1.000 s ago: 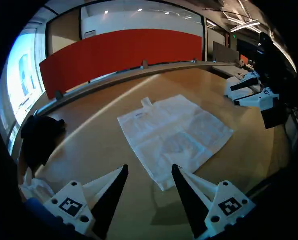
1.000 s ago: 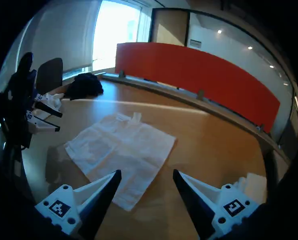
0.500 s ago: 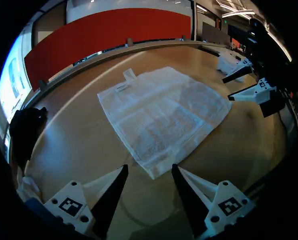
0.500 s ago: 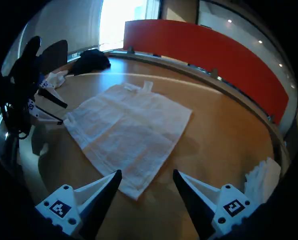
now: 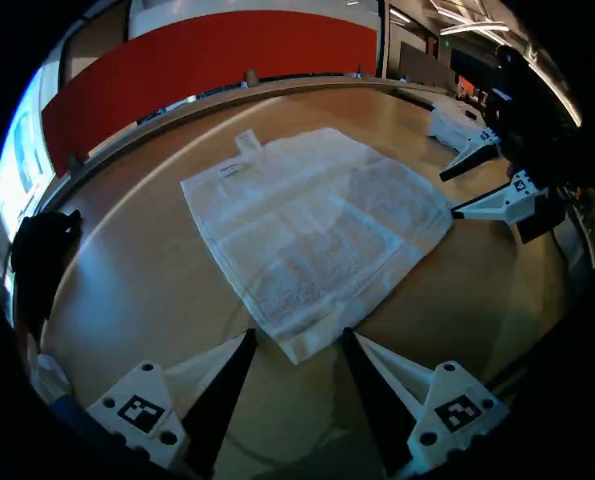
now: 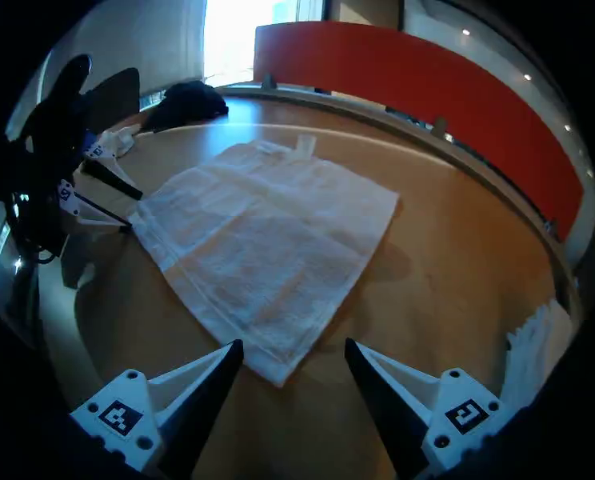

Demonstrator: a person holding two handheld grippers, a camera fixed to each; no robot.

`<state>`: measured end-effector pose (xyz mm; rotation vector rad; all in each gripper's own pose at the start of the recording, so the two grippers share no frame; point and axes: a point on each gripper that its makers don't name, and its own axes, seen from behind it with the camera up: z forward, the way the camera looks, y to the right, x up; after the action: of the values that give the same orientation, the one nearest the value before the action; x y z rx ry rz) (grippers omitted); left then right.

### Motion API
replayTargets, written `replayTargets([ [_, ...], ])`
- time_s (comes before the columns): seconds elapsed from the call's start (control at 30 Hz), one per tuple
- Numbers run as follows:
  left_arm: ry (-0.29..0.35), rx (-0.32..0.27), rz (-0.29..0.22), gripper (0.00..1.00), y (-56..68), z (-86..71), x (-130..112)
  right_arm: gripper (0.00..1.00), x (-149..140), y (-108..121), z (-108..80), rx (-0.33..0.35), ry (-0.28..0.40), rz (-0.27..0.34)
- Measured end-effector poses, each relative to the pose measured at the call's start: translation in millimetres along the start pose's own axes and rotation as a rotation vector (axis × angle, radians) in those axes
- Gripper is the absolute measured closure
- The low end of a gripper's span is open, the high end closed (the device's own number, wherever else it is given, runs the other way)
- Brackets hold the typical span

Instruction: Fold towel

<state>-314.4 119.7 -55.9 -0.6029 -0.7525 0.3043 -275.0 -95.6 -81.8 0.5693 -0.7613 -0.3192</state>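
Observation:
A white towel (image 5: 321, 228) lies spread flat on the wooden table (image 5: 153, 272), with a small tag at its far edge. In the left gripper view my left gripper (image 5: 297, 360) is open, its fingertips on either side of the towel's near corner, just above it. In the right gripper view my right gripper (image 6: 293, 364) is open too, straddling another near corner of the towel (image 6: 265, 240). The right gripper (image 5: 477, 184) also appears at the towel's right corner in the left gripper view, and the left gripper (image 6: 105, 196) at the towel's left corner in the right gripper view.
A red divider panel (image 5: 209, 60) runs along the table's far edge. A dark bundle of cloth (image 5: 37, 252) lies at the far left, also seen as the dark bundle (image 6: 187, 102). A stack of white cloth (image 6: 537, 348) sits to the right, near the table edge.
Both grippers have come down and forward toward the towel, so it looms larger and its near corners now sit between the open fingertips. The towel itself has not moved.

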Motion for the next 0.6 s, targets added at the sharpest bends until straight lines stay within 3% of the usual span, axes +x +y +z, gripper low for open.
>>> replayTargets([
  [0.2,0.002,-0.004,0.002,0.21,-0.5,0.8,-0.2,0.06,-1.3,-2.3,1.3,0.016,0.001,0.022],
  [0.4,-0.002,-0.003,0.001,0.21,-0.3,1.4,-0.2,0.15,-2.4,-6.6,1.7,0.036,0.004,0.047],
  [0.6,-0.005,0.002,-0.003,0.21,0.5,1.1,0.1,0.16,-1.6,-6.8,-0.1,0.045,0.006,0.07],
])
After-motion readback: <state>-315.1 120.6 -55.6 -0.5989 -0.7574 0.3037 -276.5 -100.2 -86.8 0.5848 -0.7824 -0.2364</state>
